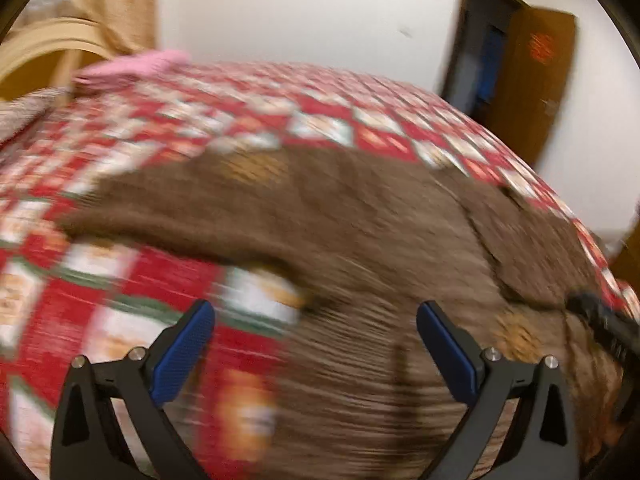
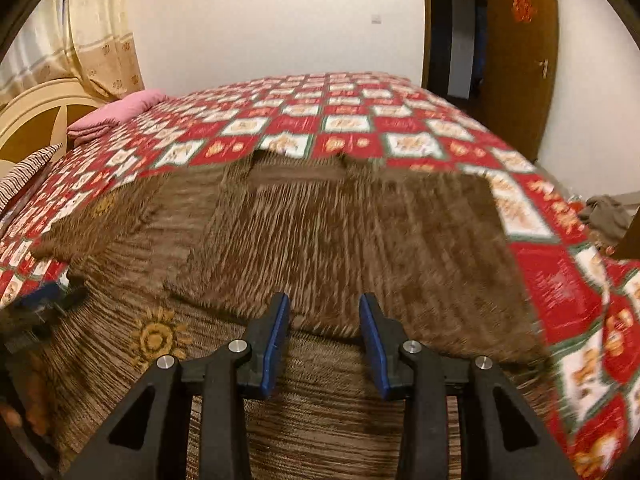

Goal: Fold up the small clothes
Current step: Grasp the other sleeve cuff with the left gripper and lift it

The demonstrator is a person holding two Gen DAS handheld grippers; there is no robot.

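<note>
A brown knitted garment (image 2: 320, 232) with yellow sun motifs lies spread on the red patterned bedspread (image 2: 360, 120). One side panel is folded over its middle. In the left wrist view the garment (image 1: 340, 220) is blurred, with a sleeve stretching left. My left gripper (image 1: 316, 316) is open and empty, just above the garment's left edge. My right gripper (image 2: 324, 308) is open and empty, hovering over the folded panel's near edge. The left gripper also shows in the right wrist view (image 2: 40, 304) at the far left. The right gripper shows at the right edge of the left wrist view (image 1: 600, 320).
Pink folded bedding (image 2: 116, 114) and a striped pillow (image 2: 28, 172) lie by the headboard (image 2: 36, 120) at the far left. An open wooden door (image 2: 520, 52) stands at the back right. A grey cloth heap (image 2: 608, 216) lies beyond the bed's right edge.
</note>
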